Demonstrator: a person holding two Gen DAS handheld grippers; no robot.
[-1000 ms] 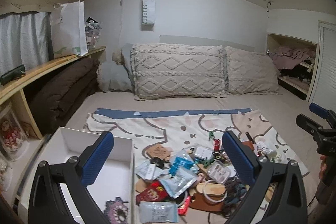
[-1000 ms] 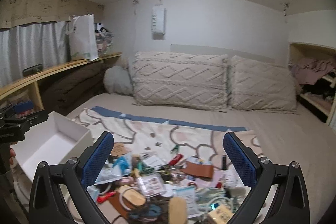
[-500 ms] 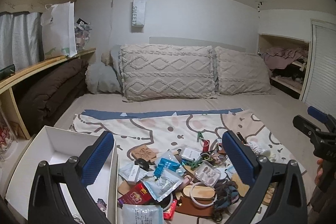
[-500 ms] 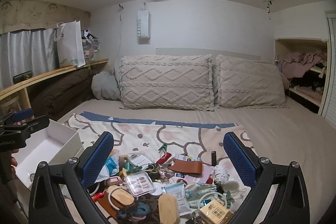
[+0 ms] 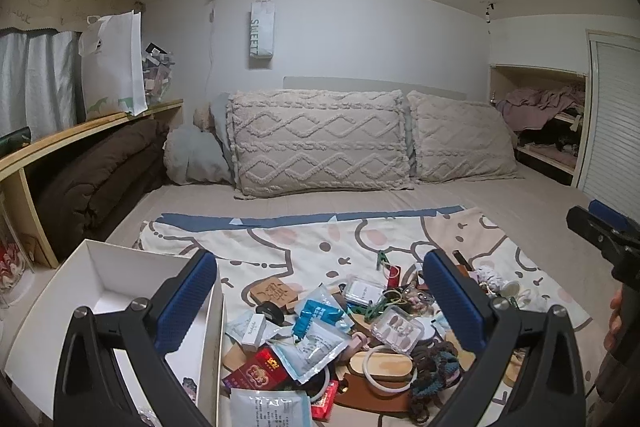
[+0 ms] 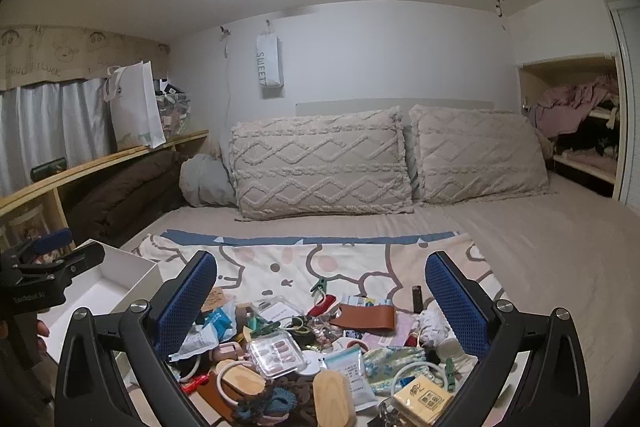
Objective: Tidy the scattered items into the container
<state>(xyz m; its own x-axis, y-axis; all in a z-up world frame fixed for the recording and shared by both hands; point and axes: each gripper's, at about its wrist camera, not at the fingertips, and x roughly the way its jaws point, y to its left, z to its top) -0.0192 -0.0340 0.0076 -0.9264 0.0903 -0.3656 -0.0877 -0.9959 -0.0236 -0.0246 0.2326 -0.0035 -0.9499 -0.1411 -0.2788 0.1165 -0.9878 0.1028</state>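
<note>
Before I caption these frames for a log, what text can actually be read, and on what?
"SWEET": hanging white pouch on the back wall.
"Good Luck": seemingly, on the curtain valance, faint.
Grey lettering on the left claw: too blurred to read.
Print on the packets, red pack and yellow box: too small to read.

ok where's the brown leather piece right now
In the right wrist view the brown leather piece lies mid-pile on the cartoon blanket, just right of the red clip.
</note>
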